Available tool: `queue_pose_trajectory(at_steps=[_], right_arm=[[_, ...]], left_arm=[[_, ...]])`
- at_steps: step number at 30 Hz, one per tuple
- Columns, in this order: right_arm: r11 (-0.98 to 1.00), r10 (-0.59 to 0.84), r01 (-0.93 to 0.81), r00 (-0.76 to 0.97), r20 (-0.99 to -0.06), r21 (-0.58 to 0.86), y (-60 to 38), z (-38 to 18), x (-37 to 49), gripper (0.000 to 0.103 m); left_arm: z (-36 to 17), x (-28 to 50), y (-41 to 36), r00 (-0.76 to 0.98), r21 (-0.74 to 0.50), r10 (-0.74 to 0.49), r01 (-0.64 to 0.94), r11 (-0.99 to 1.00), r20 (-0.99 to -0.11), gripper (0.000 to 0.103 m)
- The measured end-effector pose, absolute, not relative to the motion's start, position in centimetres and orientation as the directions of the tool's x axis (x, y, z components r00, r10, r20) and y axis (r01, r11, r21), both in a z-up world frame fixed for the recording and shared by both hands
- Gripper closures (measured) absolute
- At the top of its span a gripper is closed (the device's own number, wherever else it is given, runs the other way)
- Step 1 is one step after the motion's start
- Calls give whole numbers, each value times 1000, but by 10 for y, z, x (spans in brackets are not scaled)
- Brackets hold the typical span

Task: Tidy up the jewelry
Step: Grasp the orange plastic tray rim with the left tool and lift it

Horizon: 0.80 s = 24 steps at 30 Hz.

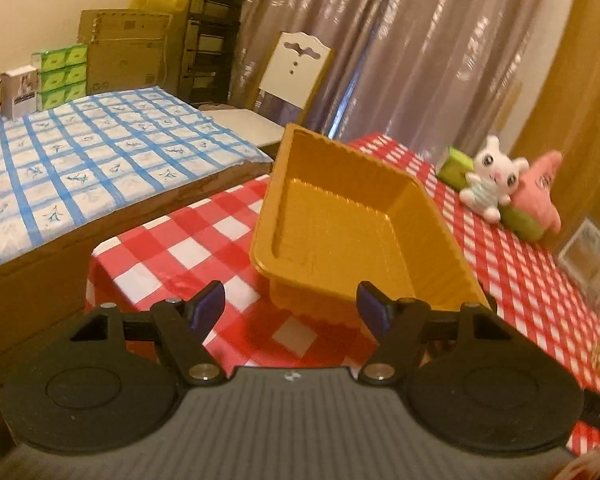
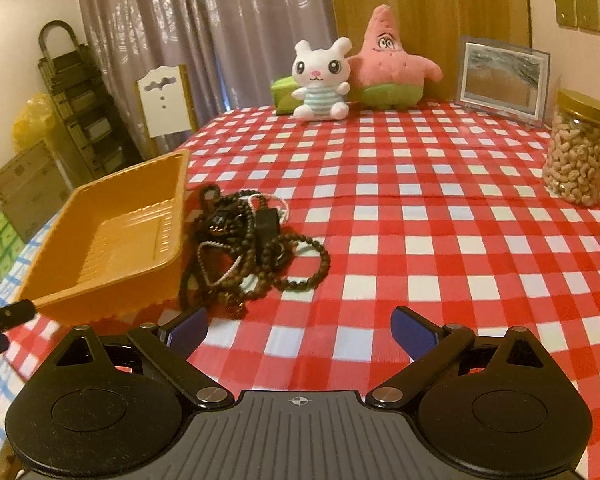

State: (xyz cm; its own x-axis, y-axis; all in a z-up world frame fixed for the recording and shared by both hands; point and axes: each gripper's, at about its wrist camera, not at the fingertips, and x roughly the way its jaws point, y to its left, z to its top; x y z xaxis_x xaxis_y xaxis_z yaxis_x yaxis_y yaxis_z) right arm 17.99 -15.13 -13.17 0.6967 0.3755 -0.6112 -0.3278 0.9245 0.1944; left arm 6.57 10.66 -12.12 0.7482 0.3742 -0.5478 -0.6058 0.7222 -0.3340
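An empty golden-orange plastic tray (image 1: 352,216) sits on the red-and-white checked table, just ahead of my left gripper (image 1: 292,306), which is open and empty. In the right wrist view the tray (image 2: 112,232) is at the left, and a tangled pile of dark beaded bracelets and necklaces (image 2: 248,240) lies on the cloth right beside its right wall. My right gripper (image 2: 298,330) is open and empty, a short way in front of the pile. The tip of the left gripper shows at the right view's left edge, by the tray's near corner.
A white bunny plush (image 2: 320,80), a pink starfish plush (image 2: 392,60) and a green box stand at the table's back. A photo frame (image 2: 502,80) and a jar of cashews (image 2: 578,148) stand at the back right. A blue-checked bed (image 1: 80,160) lies left of the table.
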Motion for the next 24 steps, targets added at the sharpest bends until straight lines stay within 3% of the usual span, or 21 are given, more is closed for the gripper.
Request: queue_pose_trajectory(at_steps=[10, 15, 22, 24], right_arm=[[928, 361, -330, 687, -630, 173, -147, -142, 195, 7], [929, 356, -329, 679, -642, 167, -149, -147, 203, 7], [933, 346, -319, 669, -658, 166, -152, -152, 210, 7], [935, 342, -314, 668, -661, 166, -152, -152, 212, 7]], left_arm=[[-134, 96, 108, 724, -341, 470, -668, 661, -505, 36], [-145, 112, 111, 701, -336, 501, -697, 633, -508, 52], [-149, 125, 114, 684, -301, 524, -711, 636, -507, 64], [-150, 128, 118, 681, -287, 522, -709, 644, -514, 73]])
